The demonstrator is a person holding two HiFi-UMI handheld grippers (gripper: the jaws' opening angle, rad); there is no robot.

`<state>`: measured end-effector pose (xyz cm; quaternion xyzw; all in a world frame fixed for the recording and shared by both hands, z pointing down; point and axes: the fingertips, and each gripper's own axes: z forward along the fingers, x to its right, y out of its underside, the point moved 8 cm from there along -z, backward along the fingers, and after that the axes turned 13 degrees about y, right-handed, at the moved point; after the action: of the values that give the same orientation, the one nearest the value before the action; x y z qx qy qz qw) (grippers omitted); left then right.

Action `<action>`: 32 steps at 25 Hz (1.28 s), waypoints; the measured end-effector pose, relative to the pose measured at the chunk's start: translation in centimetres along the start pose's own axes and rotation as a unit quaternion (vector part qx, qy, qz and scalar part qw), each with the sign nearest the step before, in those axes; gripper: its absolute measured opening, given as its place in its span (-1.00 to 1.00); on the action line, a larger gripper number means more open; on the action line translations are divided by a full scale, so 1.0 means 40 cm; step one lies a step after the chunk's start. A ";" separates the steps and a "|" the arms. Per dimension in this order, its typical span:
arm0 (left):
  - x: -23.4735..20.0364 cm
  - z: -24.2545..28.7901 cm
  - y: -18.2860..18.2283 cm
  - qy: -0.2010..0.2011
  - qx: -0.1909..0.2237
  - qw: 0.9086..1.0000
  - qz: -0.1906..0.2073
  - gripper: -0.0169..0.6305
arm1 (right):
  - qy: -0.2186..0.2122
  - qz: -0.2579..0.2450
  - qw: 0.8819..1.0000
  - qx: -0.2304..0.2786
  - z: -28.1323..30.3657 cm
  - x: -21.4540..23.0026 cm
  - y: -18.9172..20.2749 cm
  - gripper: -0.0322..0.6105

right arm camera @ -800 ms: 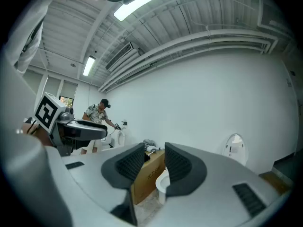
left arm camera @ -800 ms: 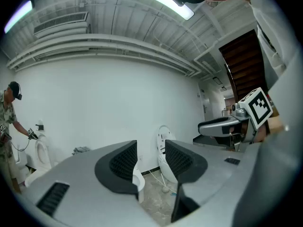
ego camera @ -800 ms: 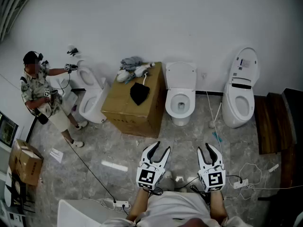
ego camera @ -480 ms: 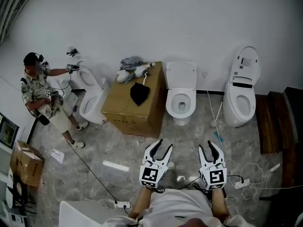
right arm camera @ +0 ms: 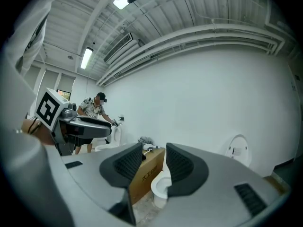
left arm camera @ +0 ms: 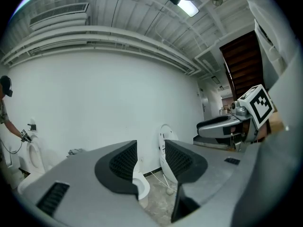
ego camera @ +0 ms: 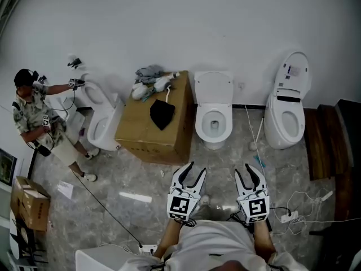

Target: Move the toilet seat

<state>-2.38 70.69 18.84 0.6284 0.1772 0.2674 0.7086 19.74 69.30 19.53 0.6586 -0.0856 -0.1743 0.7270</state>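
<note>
- We judge that the first risk is the approach; both grippers hang low in front of us and well apart from the toilets, and a white cable (ego camera: 252,130) with a power strip (ego camera: 289,216) lies on the floor (ego camera: 130,176) on the way; a foot can catch there.
- The fingers of the left gripper (ego camera: 190,174) stand apart with nothing between them; the fingers of the right gripper (ego camera: 251,173) are only a little apart and also empty; if we do not widen them, they can push on the rim and not take it.
- The cardboard box (ego camera: 148,130) stands just beside the middle toilet on its left; the left gripper can knock against it.
- It is not certain which seat is meant; a second toilet (ego camera: 282,123) stands to the right with its cover up; the wrong choice is possible.
- The toilet seat (ego camera: 201,119) that we take as the target is on the middle toilet, straight ahead against the wall; it looks white, smooth and probably slippery; it seems to lie down on the bowl, while the lid (ego camera: 213,89) stands upright behind it; a weak hold can let it fall and slam.
- Another person (ego camera: 34,120) works far to the left, well apart.
</note>
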 end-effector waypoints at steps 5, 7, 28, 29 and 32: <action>-0.118 0.042 0.002 0.008 0.002 1.000 -0.004 -0.32 | 0.012 0.002 1.000 -0.016 0.106 -0.025 -0.007 -0.40; -0.162 0.059 0.004 0.011 0.001 1.000 -0.006 -0.32 | 0.016 0.002 1.000 -0.020 0.148 -0.034 -0.013 -0.40; -0.440 0.173 0.018 0.039 0.020 0.999 -0.006 -0.33 | 0.049 -0.019 0.998 -0.024 0.410 -0.089 -0.055 -0.40; -0.445 0.181 0.019 0.039 0.017 0.999 -0.005 -0.33 | 0.050 -0.019 0.998 -0.023 0.421 -0.084 -0.054 -0.40; -0.459 0.204 0.022 0.039 0.018 0.999 -0.007 -0.34 | 0.050 -0.019 0.998 -0.021 0.454 -0.071 -0.050 -0.40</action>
<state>-12.30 53.23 19.35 0.6291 0.2139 0.2835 0.6915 10.39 53.37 19.99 0.6522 -0.0328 -0.1568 0.7409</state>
